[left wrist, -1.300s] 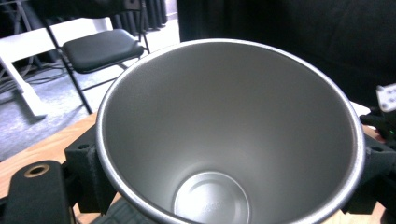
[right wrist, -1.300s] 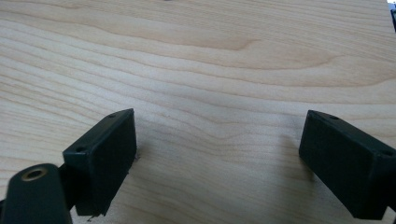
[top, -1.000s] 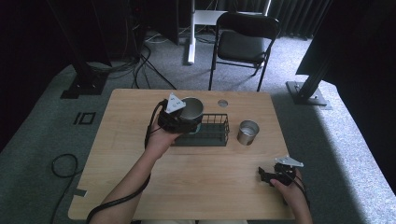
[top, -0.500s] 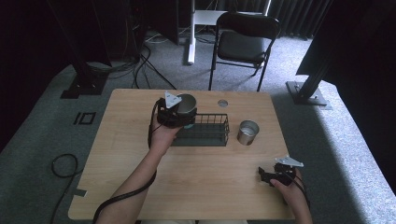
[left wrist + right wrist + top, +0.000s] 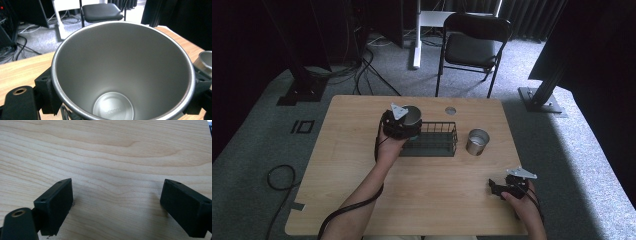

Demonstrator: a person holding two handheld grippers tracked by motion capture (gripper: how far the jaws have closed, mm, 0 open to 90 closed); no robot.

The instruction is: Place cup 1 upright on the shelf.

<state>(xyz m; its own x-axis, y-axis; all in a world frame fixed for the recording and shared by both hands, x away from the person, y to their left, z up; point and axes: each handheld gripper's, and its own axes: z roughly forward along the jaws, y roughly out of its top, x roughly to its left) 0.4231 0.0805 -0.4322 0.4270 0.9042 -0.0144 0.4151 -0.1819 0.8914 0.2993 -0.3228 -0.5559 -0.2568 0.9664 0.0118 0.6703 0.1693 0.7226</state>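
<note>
My left gripper (image 5: 408, 123) is shut on a steel cup (image 5: 413, 115), held upright over the left end of a black wire basket (image 5: 447, 126) in the middle of the wooden table (image 5: 352, 130). In the left gripper view the cup (image 5: 120, 65) is seen from above, empty, with a black pad (image 5: 47, 92) pressed against each side. A second steel cup (image 5: 477, 141) stands just right of the basket; its rim (image 5: 206, 58) also appears in the left gripper view. My right gripper (image 5: 495, 188) rests near the table's front right corner, open (image 5: 117, 205), with bare wood between its fingers (image 5: 56, 202).
A small round fitting (image 5: 450, 110) sits in the tabletop behind the basket. Beyond the table stand a black folding chair (image 5: 474, 47) and dark stands with cables (image 5: 362, 65) on grey carpet.
The left hand has lowered the steel cup a little toward the basket's left end. The right hand has kept still.
</note>
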